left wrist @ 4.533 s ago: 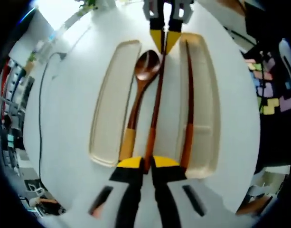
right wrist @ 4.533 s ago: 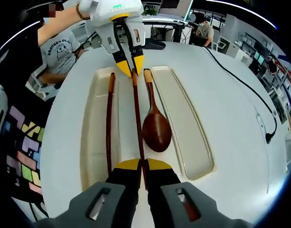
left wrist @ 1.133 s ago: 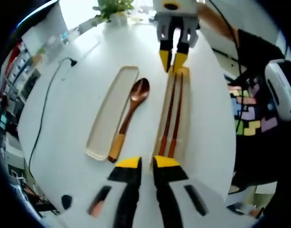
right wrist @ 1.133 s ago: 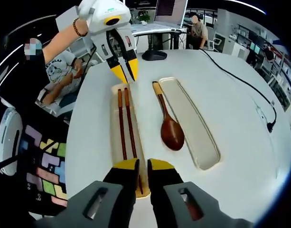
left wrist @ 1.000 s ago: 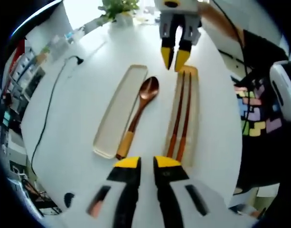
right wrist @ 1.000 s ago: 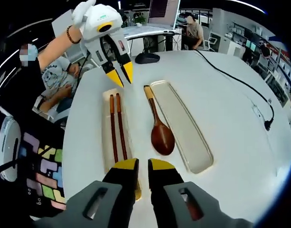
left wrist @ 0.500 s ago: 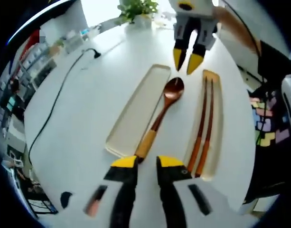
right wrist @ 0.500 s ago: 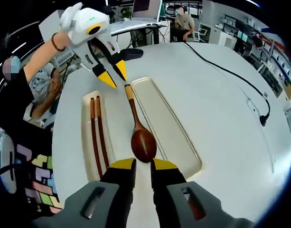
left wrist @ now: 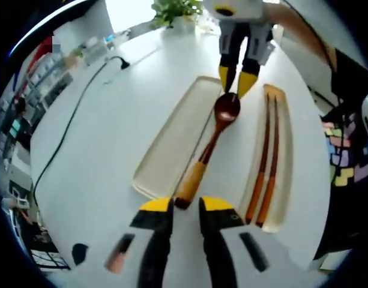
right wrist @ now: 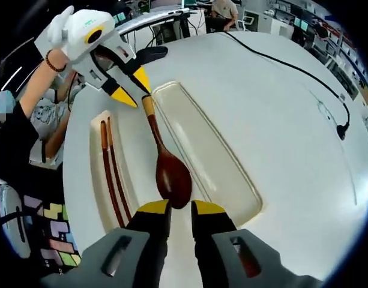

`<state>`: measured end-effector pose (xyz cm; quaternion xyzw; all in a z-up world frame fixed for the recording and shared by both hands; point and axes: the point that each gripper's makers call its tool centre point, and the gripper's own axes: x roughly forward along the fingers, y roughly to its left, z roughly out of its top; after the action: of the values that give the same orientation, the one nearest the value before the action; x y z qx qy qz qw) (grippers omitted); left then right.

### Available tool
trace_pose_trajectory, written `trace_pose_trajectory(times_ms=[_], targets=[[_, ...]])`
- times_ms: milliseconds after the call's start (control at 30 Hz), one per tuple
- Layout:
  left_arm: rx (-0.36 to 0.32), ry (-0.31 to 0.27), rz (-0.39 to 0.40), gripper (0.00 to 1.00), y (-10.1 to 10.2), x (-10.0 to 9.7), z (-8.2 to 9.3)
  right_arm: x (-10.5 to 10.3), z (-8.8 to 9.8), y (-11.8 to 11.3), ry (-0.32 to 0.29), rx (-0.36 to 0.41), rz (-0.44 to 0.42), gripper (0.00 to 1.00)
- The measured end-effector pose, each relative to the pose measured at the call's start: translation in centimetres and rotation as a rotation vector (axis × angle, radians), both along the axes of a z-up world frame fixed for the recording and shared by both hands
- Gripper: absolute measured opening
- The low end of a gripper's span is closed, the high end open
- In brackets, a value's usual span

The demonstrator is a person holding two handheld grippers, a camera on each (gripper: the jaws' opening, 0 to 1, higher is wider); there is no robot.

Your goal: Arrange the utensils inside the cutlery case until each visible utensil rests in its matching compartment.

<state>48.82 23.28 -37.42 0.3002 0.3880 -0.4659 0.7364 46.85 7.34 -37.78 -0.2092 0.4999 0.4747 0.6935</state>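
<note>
Wooden spoon (left wrist: 210,144) is seen lying on the bench (left wrist: 111,120) between both trays, bracketed endwise by parted, empty jaws of both grippers, so uneven closure could skid it away.

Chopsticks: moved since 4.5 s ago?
Yes. The chopsticks now lie side by side in the narrow tray. Earlier one lay on the table between that tray and the spoon, outside the tray.
</note>
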Motion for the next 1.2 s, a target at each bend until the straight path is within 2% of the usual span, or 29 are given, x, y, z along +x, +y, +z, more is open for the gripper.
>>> trace_pose_trajectory(times_ms=[300, 433, 500, 633, 833, 933, 967, 1000, 1067, 1200], targets=[[-0.001, 0.012, -0.001, 0.15, 0.1, 0.0, -0.5, -0.3, -0.4, 0.5, 0.07, 0.076, -0.036, 0.14], [0.001, 0.015, -0.005, 0.15, 0.1, -0.1, -0.5, -0.5, -0.5, 1.0, 0.136, 0.158, -0.087, 0.12], [-0.003, 0.014, -0.01, 0.14, 0.1, -0.2, -0.5, -0.3, -0.4, 1.4, 0.176, 0.235, -0.134, 0.1], [-0.01, 0.021, 0.008, 0.14, 0.1, -0.2, -0.6, 0.1, -0.5, 1.6, 0.245, 0.329, -0.233, 0.07], [-0.018, 0.028, 0.028, 0.14, 0.1, -0.1, -0.6, 0.0, -0.4, 1.8, 0.247, 0.386, -0.239, 0.06], [-0.033, 0.022, 0.038, 0.14, 0.1, -0.1, -0.6, -0.2, -0.4, 1.8, 0.291, 0.399, -0.287, 0.04], [-0.042, 0.021, 0.044, 0.14, 0.2, -0.1, -0.6, -0.1, -0.4, 1.9, 0.283, 0.397, -0.284, 0.04], [-0.052, 0.023, 0.053, 0.14, 0.2, -0.1, -0.6, 0.3, -0.2, 1.9, 0.25, 0.411, -0.295, 0.03], [-0.076, 0.026, 0.067, 0.14, 0.3, -0.1, -0.6, 0.0, 0.5, 2.1, 0.297, 0.452, -0.358, 0.03], [-0.117, 0.023, 0.072, 0.14, 0.3, -0.1, -0.6, -0.4, 0.6, 2.1, 0.3, 0.472, -0.379, 0.02]])
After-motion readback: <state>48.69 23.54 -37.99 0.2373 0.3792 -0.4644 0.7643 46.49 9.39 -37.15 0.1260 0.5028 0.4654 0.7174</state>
